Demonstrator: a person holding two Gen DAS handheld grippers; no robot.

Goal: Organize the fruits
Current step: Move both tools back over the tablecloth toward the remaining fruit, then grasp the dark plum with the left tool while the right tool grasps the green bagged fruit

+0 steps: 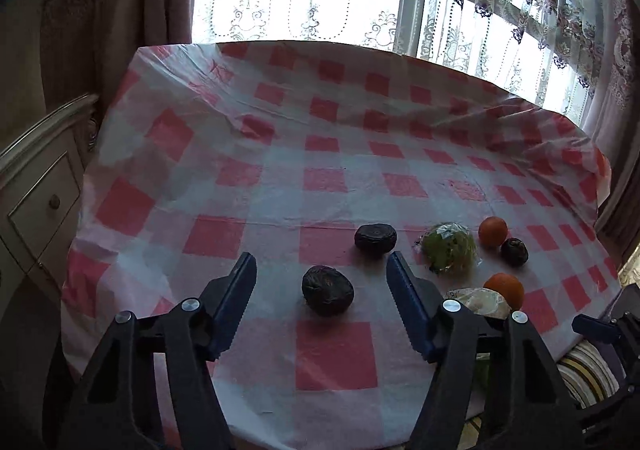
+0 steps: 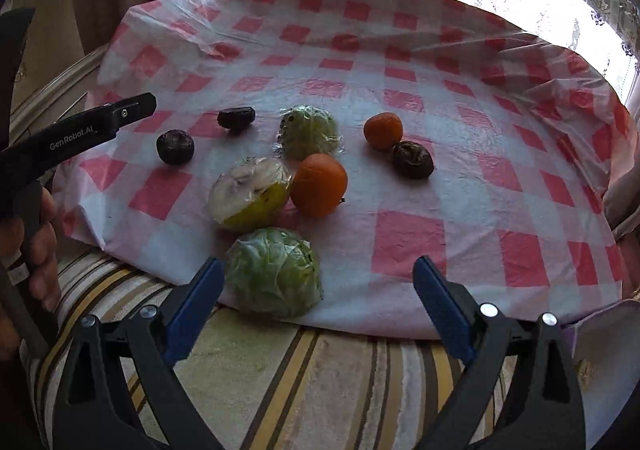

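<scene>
Fruits lie on a table with a red-and-white checked cloth [image 1: 320,177]. My left gripper [image 1: 321,270] is open, low over the cloth, with a dark wrinkled fruit [image 1: 327,290] between its fingers; a second dark fruit [image 1: 375,236] lies just beyond. My right gripper [image 2: 318,274] is open at the table's front edge, a wrapped green fruit [image 2: 274,272] beside its left finger. Ahead lie a wrapped cut pale fruit [image 2: 250,193], an orange [image 2: 319,184], a second orange [image 2: 383,130], another wrapped green fruit [image 2: 310,131] and a third dark fruit [image 2: 413,159].
A striped cushion [image 2: 320,378] sits below the table's front edge. A white cabinet with a drawer [image 1: 36,201] stands left of the table. Lace curtains and a window [image 1: 320,1] are behind it. The left gripper's body [image 2: 76,133] shows at the left of the right wrist view.
</scene>
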